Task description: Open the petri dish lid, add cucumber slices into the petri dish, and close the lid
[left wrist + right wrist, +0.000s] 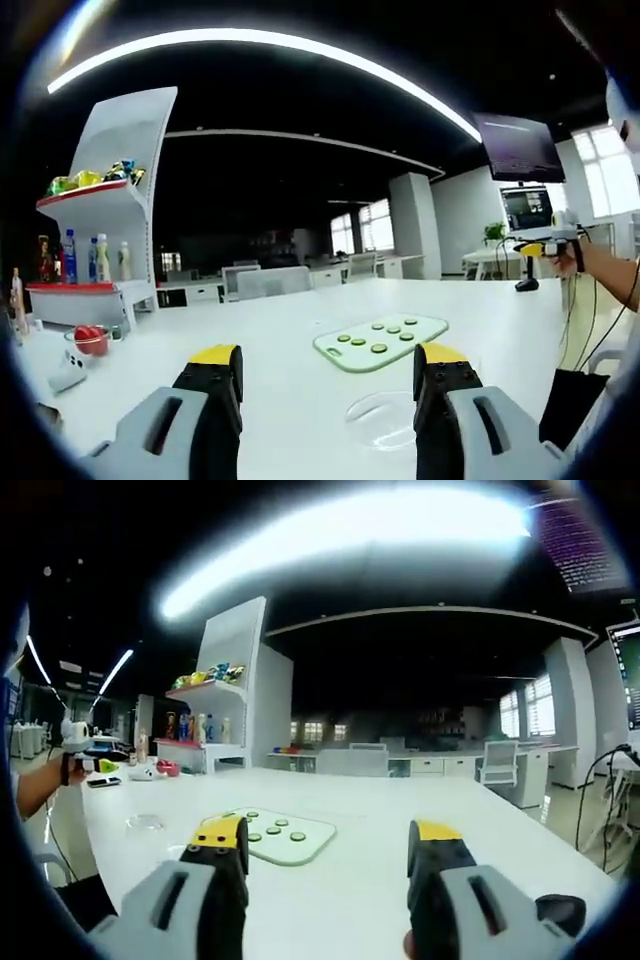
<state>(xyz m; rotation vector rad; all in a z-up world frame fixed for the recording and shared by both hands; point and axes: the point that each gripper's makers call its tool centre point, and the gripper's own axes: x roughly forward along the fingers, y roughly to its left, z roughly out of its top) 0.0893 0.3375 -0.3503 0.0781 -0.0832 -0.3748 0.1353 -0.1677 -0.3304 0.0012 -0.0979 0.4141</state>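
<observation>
The petri dish (388, 420) lies on the white table (300, 330), low and just inside the right jaw of the left gripper (328, 375), so the left gripper is clearly the nearer one. From the right gripper (330, 850) the dish (146, 822) is far to the left, well apart. Both grippers stand wide open and hold nothing. The dish is clear, round and flat, and its lid seems still on, though I cannot tell this for sure. Just behind it lies the pale green cutting board (381, 341), its long axis running away to the right, with about 8 cucumber slices (379, 348) on it.
</observation>
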